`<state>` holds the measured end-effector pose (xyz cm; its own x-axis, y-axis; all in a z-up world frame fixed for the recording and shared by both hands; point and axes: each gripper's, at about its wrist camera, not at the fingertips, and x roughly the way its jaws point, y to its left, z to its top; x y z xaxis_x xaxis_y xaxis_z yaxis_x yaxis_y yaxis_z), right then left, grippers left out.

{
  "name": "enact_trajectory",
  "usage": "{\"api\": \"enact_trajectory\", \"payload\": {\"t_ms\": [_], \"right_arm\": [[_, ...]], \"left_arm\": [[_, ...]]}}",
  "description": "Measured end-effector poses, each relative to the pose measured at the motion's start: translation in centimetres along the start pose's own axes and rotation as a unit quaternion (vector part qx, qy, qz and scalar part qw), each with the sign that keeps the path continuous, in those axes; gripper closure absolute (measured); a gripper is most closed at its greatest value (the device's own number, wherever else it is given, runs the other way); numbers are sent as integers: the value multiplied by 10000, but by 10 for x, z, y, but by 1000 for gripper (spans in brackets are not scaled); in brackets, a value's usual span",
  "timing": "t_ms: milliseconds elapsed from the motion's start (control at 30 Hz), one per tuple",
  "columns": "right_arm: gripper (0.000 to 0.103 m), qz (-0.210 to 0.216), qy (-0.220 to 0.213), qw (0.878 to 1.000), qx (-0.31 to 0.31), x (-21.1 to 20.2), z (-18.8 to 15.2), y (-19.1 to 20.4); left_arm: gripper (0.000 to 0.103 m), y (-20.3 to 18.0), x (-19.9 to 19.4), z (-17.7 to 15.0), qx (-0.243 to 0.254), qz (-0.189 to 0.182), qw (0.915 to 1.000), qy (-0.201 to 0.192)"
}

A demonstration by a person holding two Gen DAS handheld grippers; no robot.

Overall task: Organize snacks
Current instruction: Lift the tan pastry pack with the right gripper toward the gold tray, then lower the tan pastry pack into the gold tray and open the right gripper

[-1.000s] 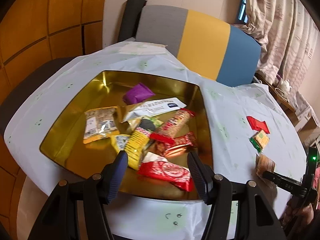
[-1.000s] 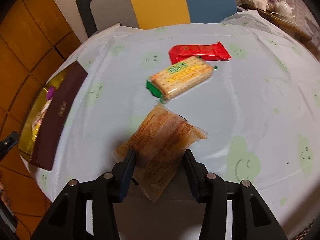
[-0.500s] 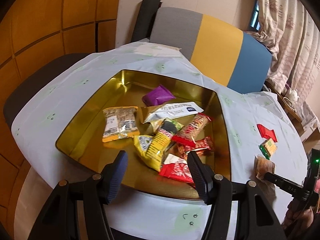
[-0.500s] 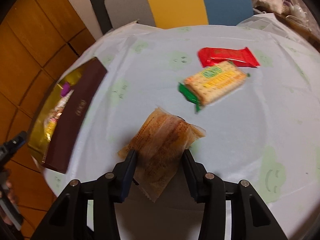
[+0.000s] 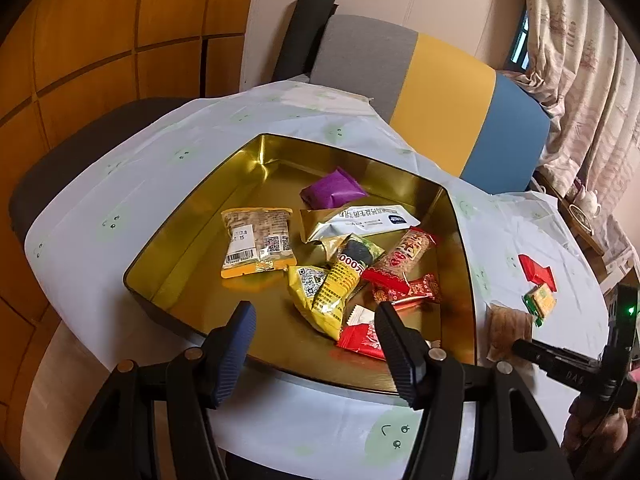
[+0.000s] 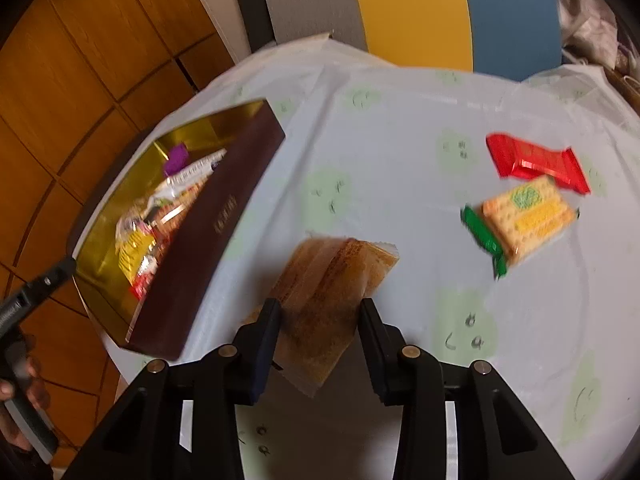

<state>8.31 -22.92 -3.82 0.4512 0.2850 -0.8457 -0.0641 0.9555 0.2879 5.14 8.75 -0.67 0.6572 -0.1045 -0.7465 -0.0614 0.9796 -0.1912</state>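
On my far left the wooden wall panels (image 5: 100, 40) run behind a table draped in a pale cloth (image 5: 168, 168) printed with green smiley faces. My left gripper (image 5: 316, 320) hangs over the near edge of the gold tin (image 5: 188, 240), its blue-padded jaws standing wide apart with nothing between them. Inside the tin, going rightward, I see a tan nut packet (image 5: 258, 242) lying flat, then a yellow packet (image 5: 326, 298) leaning across a white-and-gold sachet (image 5: 360, 220), a purple packet (image 5: 334, 192) toward the far wall, a long red biscuit bar (image 5: 404, 256), and a red wrapper (image 5: 360, 340) partly hidden behind my right-hand finger. From the right wrist view the tin shows its dark maroon outer wall (image 6: 216, 232), and the table continues to the right of it. My right gripper (image 6: 320, 316) is closing on the brown translucent cake packet (image 6: 328, 292): the packet lies between the jaws and looks lifted off the cloth, its near end drooping below the fingers. Well to the right of it, a green-ended cracker pack (image 6: 524, 216) lies on the cloth, touching a red packet (image 6: 536, 160) just beyond it. Behind the table stands a chair back (image 5: 440, 100) in grey, yellow and blue, with curtains (image 5: 580, 60) at the far right.
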Motion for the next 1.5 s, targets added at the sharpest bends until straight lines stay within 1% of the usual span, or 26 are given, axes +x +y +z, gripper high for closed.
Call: {"api": "enact_trajectory", "payload": {"t_ms": [67, 100, 133, 167, 200, 233, 300, 400, 433, 467, 500, 533, 600, 667, 767, 867, 933, 1000, 1133, 1267, 1333, 1433, 1500], "right_arm": [[57, 28, 5, 9999, 101, 0, -4, -6], [37, 42, 21, 9998, 174, 0, -5, -8], [23, 52, 20, 9996, 272, 0, -4, -10], [3, 54, -54, 9994, 350, -1, -2, -12], [2, 68, -143, 9991, 397, -3, 0, -12], [2, 25, -158, 9990, 424, -3, 3, -10], [2, -200, -109, 9987, 447, -1, 8, -8], [3, -554, 58, 9973, 473, 19, 16, 1], [7, -660, 97, 9967, 458, 23, 18, 2], [30, -937, 183, 9947, 375, 31, 17, 7], [43, -1116, 136, 9933, 276, 31, 18, 10], [42, -1273, 88, 9917, 127, 31, 18, 15], [43, -1218, 124, 9925, -44, 30, 17, 17], [43, -1239, 124, 9922, -31, 26, 16, 10], [43, -903, 12, 9959, 80, 18, 23, 10], [43, -712, -166, 9973, -82, 5, 35, 22], [43, -428, -260, 9986, -149, 0, 44, 34], [43, -109, -380, 9987, -308, -4, 56, 53], [43, 212, -385, 9965, -710, 1, 76, 92], [43, 456, -370, 9937, -955, 10, 86, 124], [42, 622, -325, 9921, -1043, 12, 86, 135], [38, 863, -260, 9894, -1136, 22, 88, 148], [25, 825, -294, 9893, -1169, 24, 86, 154]], "left_arm": [[40, -1, 1, 1, -11, -41, 10000, 6], [40, -2, 1, 1, -7, -45, 10000, 0], [40, -3, 1, 1, 5, -55, 10000, -4], [40, -4, 0, 1, 11, -65, 10000, -7], [40, -4, 0, 1, 16, -76, 10000, -10], [40, -5, 0, 1, 19, -81, 10000, -14], [40, -5, 0, 1, 32, -81, 10000, -13], [40, -4, 1, 1, 37, -76, 10000, 1], [40, -4, 1, 1, 43, -73, 10000, 7], [40, -4, 1, 1, 53, -68, 10000, 19], [40, -3, 2, 0, 61, -57, 10000, 25], [40, -2, 2, -1, 67, -49, 10000, 21], [40, 0, 2, -1, 81, -20, 10000, 1], [40, 2, 4, -1, 48, 16, 10000, -11], [40, 4, 5, -1, 14, 1, 10000, -14], [40, 6, 5, -2, -21, 3, 10000, -11], [40, 7, 4, -2, -28, 21, 10000, -15], [40, 9, 4, -2, -39, 37, 10000, -11], [40, 12, 2, 0, -56, 62, 10000, -29], [40, 13, 2, 0, -37, 71, 10000, -26], [40, 13, 2, -1, -35, 71, 10000, -25], [40, 12, 2, -1, -38, 59, 10000, -11], [40, 12, 2, -1, -16, 55, 10000, -8]]}}
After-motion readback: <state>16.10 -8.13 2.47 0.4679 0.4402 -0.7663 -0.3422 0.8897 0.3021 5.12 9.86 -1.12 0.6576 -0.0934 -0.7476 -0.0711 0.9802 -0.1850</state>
